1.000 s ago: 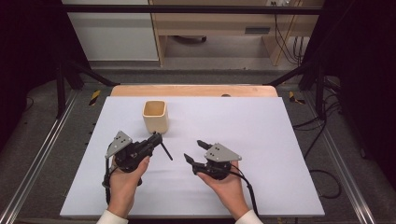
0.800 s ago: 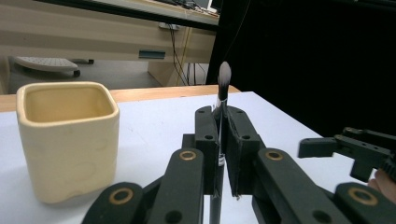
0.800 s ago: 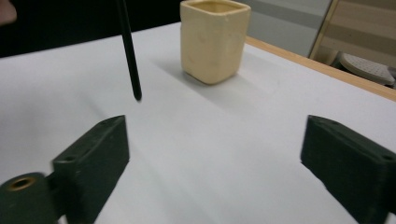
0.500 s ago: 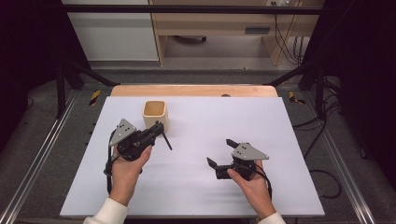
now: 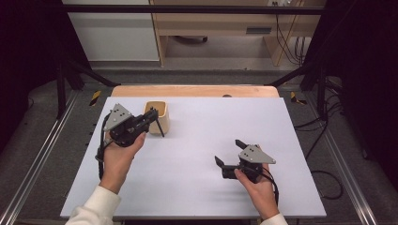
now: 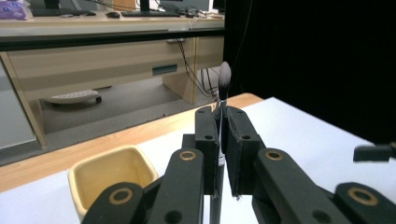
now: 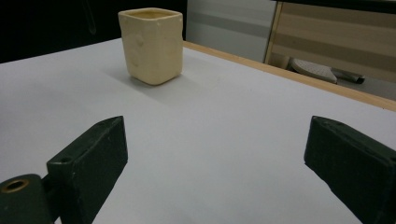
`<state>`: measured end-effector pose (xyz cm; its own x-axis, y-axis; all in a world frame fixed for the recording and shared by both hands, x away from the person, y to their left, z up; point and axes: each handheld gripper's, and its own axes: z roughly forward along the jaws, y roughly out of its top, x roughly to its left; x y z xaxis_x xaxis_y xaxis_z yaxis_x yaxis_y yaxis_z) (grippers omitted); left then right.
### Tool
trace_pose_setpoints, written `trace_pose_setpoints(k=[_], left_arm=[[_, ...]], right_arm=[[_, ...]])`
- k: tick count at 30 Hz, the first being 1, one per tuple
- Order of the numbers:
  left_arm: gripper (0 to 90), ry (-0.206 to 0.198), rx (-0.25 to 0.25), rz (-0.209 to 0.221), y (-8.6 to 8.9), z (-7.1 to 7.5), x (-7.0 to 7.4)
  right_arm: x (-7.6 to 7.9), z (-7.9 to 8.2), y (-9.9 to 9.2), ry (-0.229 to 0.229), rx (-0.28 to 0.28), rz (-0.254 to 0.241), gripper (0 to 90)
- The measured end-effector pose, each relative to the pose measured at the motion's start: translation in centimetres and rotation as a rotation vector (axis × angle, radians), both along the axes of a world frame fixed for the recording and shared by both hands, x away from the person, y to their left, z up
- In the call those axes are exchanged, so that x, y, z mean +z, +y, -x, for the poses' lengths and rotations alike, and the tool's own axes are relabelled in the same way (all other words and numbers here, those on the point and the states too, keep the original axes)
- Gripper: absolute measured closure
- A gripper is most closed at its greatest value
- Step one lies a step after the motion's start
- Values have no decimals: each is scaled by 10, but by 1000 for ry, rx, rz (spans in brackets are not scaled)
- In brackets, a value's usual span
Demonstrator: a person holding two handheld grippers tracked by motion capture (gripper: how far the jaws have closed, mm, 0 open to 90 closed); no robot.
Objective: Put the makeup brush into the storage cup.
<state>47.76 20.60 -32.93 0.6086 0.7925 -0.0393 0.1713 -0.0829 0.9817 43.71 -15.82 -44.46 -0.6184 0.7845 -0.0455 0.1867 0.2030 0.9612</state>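
A cream square cup [image 5: 159, 111] [image 6: 112, 177] [image 7: 152, 44] stands at the back left of the white table top [image 5: 211, 122]. My left gripper [image 5: 151, 115] [image 6: 222, 119] hovers right beside the cup and is shut on a thin black brush [image 5: 160, 128]. In the left gripper view the brush's dark bristle tip [image 6: 224, 77] points up past the jaws. My right gripper [image 5: 229, 151] [image 7: 215, 154] is open and holds nothing. It rests low over the table at the front right, aimed at the cup.
A wooden strip [image 5: 195, 91] runs along the table's far edge. Behind it are a wooden desk [image 6: 107, 51] and the floor. Metal rails [image 5: 42, 154] flank the table, with cables [image 5: 328, 173] on the right.
My left gripper has carried the brush away from me, up to the cup. My right gripper has drawn off to the right and nearer the front edge, still open.
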Motion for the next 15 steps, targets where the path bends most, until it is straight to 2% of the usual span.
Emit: trace_pose_setpoints(k=[3, 9, 15], left_arm=[[842, -10, 18, -13, 6, -6, 8], [843, -22, 47, 7, 19, -14, 22], [843, -26, 68, 24, 26, -19, 29]], right_arm=[[-3, 1, -2, 11, -5, 0, 61], [-5, 0, -2, 16, -10, 1, 61], [-6, 0, -1, 19, -7, 10, 64]])
